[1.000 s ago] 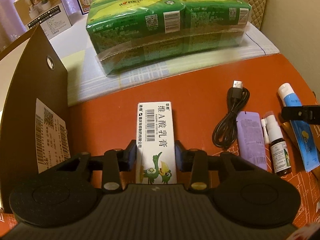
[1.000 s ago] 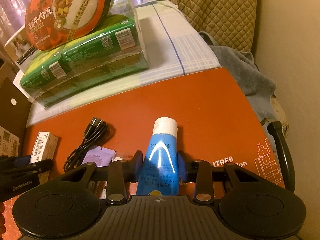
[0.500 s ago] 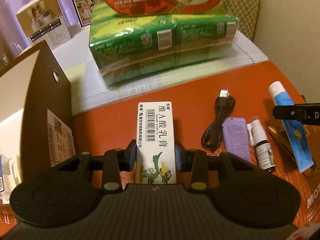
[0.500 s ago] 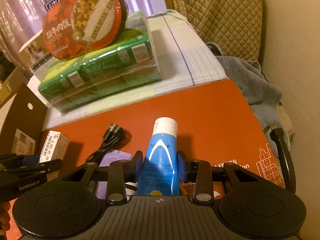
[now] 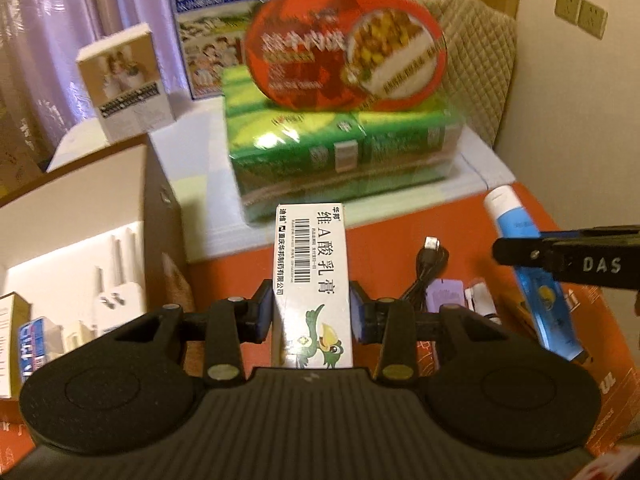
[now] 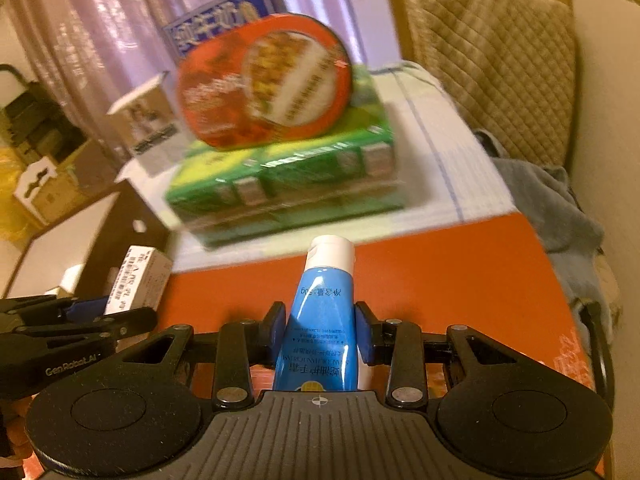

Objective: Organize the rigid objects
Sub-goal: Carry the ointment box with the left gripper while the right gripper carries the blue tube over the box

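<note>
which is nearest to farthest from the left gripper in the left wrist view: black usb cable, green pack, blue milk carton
1. black usb cable, on the orange table right of the left gripper
2. green pack, straight ahead on the cloth
3. blue milk carton, at the back by the curtain

L gripper (image 5: 312,316) is pointing steeply down & fwd, jaws part closed, both blue pads pressing on the sides of a white carton (image 5: 310,280) that is sticking out ahead between the fingers. R gripper (image 6: 320,334) is angling down likewise, jaws narrow, pads clamping a blue tube (image 6: 322,320), cap end fwd. Each gripper is showing in the other's view: R one reaching in from the right edge of the L cam, L one from the left edge of the R cam.
</note>
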A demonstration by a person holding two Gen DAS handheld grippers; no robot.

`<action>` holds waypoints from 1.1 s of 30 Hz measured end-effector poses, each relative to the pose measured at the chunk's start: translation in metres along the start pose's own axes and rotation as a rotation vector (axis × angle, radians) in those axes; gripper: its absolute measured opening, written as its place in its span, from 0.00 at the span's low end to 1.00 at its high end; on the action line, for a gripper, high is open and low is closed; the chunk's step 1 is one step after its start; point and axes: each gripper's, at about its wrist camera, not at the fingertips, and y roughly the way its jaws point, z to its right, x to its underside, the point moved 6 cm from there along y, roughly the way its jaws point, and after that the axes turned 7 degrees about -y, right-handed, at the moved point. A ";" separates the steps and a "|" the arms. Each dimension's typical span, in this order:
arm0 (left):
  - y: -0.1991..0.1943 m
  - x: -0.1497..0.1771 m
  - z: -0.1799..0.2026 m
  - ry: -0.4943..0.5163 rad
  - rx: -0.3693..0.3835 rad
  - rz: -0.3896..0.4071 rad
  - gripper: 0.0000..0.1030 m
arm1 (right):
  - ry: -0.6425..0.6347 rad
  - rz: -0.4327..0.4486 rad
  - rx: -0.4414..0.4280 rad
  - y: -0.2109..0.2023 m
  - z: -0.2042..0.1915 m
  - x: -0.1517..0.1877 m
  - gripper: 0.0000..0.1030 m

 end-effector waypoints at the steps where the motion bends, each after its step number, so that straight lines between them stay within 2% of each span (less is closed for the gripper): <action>1: -0.006 -0.001 -0.004 -0.007 -0.001 0.011 0.33 | -0.012 0.006 -0.015 -0.001 -0.008 -0.002 0.32; 10: -0.060 -0.007 -0.064 -0.075 -0.055 0.088 0.33 | -0.117 0.035 -0.167 -0.004 -0.094 -0.019 0.32; 21: -0.110 -0.011 -0.167 -0.144 -0.171 0.155 0.33 | -0.212 0.049 -0.343 0.017 -0.214 -0.045 0.32; 27: -0.114 -0.016 -0.215 -0.152 -0.206 0.157 0.33 | -0.254 0.038 -0.396 0.042 -0.270 -0.057 0.32; 33: -0.098 -0.021 -0.254 -0.171 -0.209 0.122 0.33 | -0.296 0.020 -0.394 0.075 -0.308 -0.066 0.32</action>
